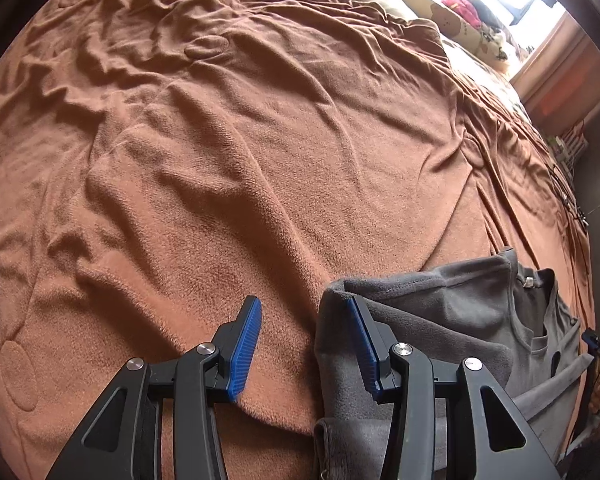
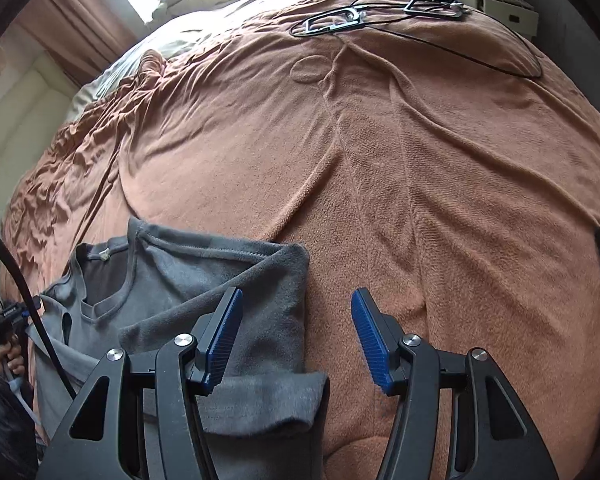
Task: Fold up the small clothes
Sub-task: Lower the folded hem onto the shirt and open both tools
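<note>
A grey fleece top [image 1: 452, 312] lies on the brown blanket [image 1: 220, 160], neckline facing up and its sides folded inward. In the left wrist view it fills the lower right. My left gripper [image 1: 302, 304] is open just above the top's folded left edge. Its right finger hangs over the grey cloth and its left finger over bare blanket, with nothing pinched. In the right wrist view the top [image 2: 220, 264] sits lower left. My right gripper [image 2: 297, 294] is open over the top's right edge, with its left finger above the cloth and its right finger above the blanket [image 2: 420, 160].
Two wire hangers [image 2: 332, 22] and a thin black cord [image 2: 480, 60] lie at the blanket's far end. A white drawer unit [image 2: 508, 10] stands beyond them. Patterned pillows [image 1: 468, 20] sit by the bright window. A hand [image 2: 14, 360] shows at the left rim.
</note>
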Demonstrator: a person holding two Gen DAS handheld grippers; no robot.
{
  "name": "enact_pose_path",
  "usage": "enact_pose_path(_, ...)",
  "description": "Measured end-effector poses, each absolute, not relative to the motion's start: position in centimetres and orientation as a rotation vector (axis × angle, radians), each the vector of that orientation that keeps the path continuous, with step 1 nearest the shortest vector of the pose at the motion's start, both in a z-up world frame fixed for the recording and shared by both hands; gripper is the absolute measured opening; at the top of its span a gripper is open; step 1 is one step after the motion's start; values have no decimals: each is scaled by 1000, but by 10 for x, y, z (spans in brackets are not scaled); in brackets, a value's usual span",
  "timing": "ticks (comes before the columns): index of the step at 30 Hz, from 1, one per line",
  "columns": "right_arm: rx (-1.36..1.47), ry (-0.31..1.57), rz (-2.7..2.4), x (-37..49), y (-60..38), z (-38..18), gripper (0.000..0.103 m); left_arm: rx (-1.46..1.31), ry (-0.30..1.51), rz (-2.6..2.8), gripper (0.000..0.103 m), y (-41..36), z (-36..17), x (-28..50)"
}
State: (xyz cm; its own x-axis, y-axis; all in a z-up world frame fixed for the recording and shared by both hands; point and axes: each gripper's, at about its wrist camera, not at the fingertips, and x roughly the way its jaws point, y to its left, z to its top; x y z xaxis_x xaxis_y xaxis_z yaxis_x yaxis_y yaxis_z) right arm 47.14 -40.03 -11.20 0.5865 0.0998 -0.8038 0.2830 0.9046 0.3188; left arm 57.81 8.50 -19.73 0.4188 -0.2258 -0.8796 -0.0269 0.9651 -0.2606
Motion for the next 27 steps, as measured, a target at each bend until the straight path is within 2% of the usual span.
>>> enact_pose_path(4, 472, 986, -101, 491, -410, -123, 52, -228, 1143, -166, 33, 77, -205, 586)
enact_pose_path(6, 496, 993, -73, 499, -412, -126, 47, -211, 1156, -178, 25, 72, -209, 589)
enact_pose_path(10, 507, 1006, -31, 510, -410, -131, 41, -179, 1162, -181, 23, 64, -213, 594)
enact_pose_path(12, 472, 1028, -42, 514, -407, -136, 10, -174, 1163, -180, 16, 61, -213, 597)
enact_pose_path(15, 470, 1020, -90, 511, -414, -140, 4, -145, 1165, -156, 10, 57, -213, 600)
enact_pose_path(22, 454, 1008, -138, 506, -413, -144, 4, -141, 1184, -76, 9, 56, -216, 613)
enact_pose_path(25, 515, 996, -90, 500, -418, -134, 10, -169, 1170, -97, 11, 61, -202, 610)
enact_pose_path(26, 519, 977, -82, 496, -420, -128, 20, -180, 1158, -107, 12, 63, -196, 606)
enact_pose_path(27, 507, 956, -80, 491, -421, -121, 41, -190, 1143, -117, 17, 66, -189, 603)
